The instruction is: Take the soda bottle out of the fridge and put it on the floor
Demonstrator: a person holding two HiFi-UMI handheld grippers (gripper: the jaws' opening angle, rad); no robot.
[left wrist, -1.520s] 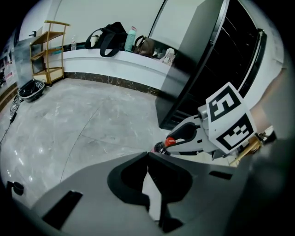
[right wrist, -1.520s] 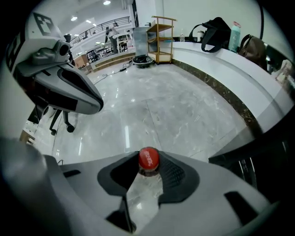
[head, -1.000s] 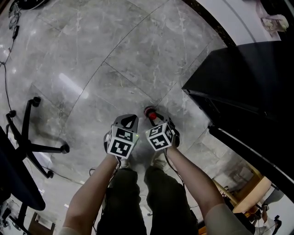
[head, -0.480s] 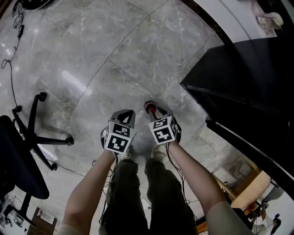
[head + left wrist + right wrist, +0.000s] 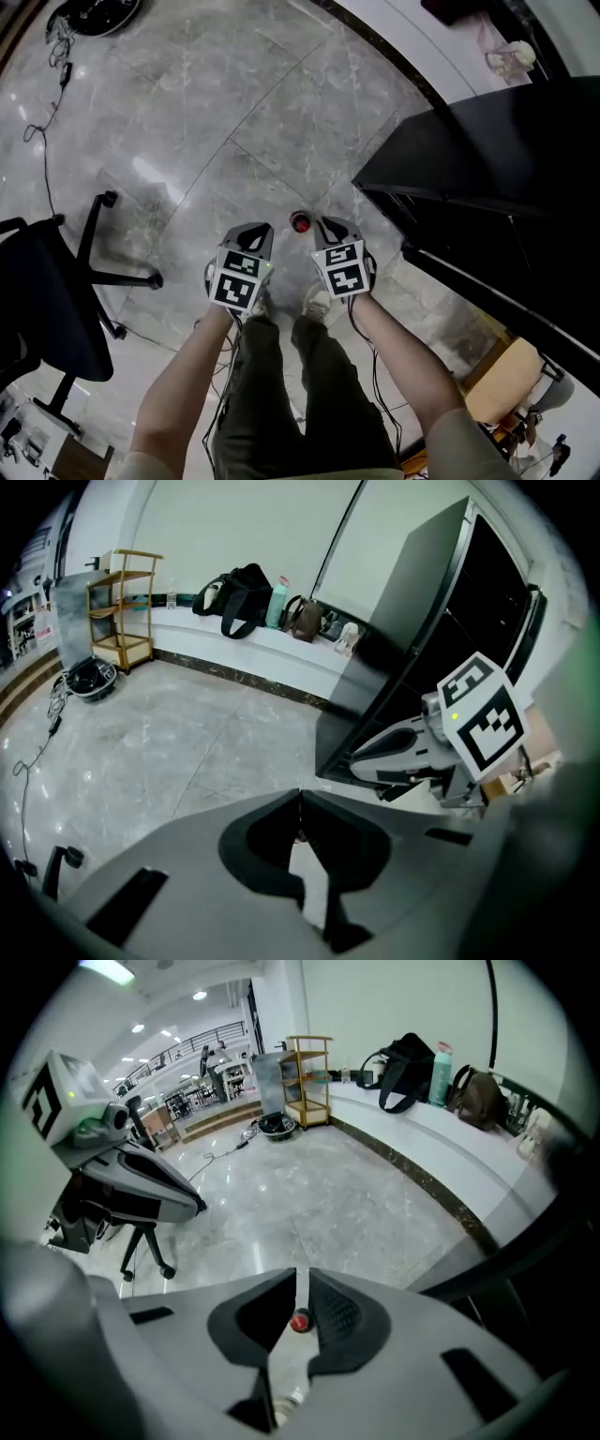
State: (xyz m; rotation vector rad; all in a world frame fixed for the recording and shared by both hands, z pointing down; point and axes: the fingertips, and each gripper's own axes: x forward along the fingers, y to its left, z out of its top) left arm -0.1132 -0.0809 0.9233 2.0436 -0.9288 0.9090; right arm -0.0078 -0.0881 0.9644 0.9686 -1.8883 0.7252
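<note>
The right tool (image 5: 328, 228) has let go of the soda bottle (image 5: 301, 222). A second ago, in the head view, its tips sat around the red cap. Now the cap shows clear in the gap between the right tool and the left tool (image 5: 257, 234), touched by neither, and both tools have drawn up and back toward the person. The right jaws have just been closing. They are all but together, with a thin slit between the tips and nothing gripped. The left tool is closed too, tips meeting, and empty.

The bottle stands upright on the floor (image 5: 234, 112), just off the near corner of the black fridge (image 5: 487, 159) and just ahead of the person's shoes (image 5: 317, 302). Judged from this, the placing is done and only the withdrawal is left.

The head view alone gives the layout: bottle between the tools, fridge to the right, an office chair (image 5: 56, 319) well apart near the left edge. The right gripper view adds the proof of release. Through the slit of its own jaws the red cap (image 5: 299, 1322) shows small and far below, with the left tool (image 5: 192, 1206) alongside. The left gripper view does not plainly show the bottle. It shows instead the fridge's tall front, the right tool (image 5: 361, 759) before it, and a wooden shelf (image 5: 122, 607) by the far wall.
</note>
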